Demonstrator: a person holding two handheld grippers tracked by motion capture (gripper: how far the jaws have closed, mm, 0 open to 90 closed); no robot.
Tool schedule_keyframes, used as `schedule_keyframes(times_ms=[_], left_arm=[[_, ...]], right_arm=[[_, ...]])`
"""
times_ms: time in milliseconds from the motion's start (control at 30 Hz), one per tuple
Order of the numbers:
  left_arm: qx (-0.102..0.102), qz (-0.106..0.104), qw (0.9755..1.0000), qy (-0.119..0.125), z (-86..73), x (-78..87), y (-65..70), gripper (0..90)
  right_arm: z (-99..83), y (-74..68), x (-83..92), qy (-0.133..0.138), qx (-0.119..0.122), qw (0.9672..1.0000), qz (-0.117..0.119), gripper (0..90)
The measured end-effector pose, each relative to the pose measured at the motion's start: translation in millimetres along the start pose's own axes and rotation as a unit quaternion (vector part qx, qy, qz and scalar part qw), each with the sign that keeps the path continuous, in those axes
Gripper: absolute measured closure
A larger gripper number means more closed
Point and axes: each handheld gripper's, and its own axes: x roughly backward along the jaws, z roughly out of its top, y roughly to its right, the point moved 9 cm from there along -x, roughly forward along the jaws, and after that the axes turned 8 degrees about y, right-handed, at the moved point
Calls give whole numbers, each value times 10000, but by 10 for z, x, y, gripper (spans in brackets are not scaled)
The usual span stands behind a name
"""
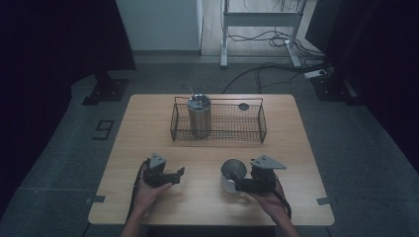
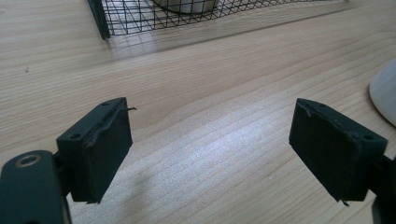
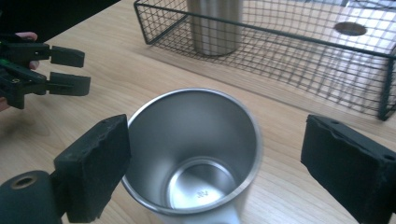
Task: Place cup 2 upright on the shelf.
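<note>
Two steel cups: one standing upright in the wire basket (image 1: 257, 129) at the counter's (image 1: 148, 128) far side, one open steel cup (image 3: 196, 149) sitting near the front, between the right tool's (image 3: 233, 158) wide-spread jaws, left pad touching its rim. Left tool (image 2: 210, 154) is hovering open, holding nothing.

A lab-like recording room: dark curtains (image 1: 59, 34), loose cables (image 1: 267, 69) on grey carpet, a taped floor marker (image 1: 104, 130), 1 lone table (image 1: 148, 148).
</note>
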Motion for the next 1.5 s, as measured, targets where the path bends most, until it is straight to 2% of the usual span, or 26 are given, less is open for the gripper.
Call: schedule_keyframes(times_ms=[167,267,433,733,900,1333,1500], left_arm=[[6,-29,10000,-31,-21,-14,11,131],[23,-42,10000,-63,-35,-26,19,131],[18,-46,9999,-108,-51,-39,26,131],[-40,-34,9999,-162,-78,-42,32,133],[-62,-21,9998,-189,-88,-44,29,134],[-42,11,9997,-229,-119,-52,6,141],[-46,12,9996,-283,-145,-71,12,141]], right_arm=[[-21,-90,-85,-208,99,9997,1,12],[-14,-109,-107,-236,47,9997,16,7],[5,-138,-114,-243,93,9997,-2,0],[-51,-126,-121,-312,163,9994,-41,0],[-105,-97,-170,-399,215,9989,-142,0],[-197,-102,-257,-589,260,9978,-136,0],[-219,-100,-271,-621,243,9978,-54,19]])
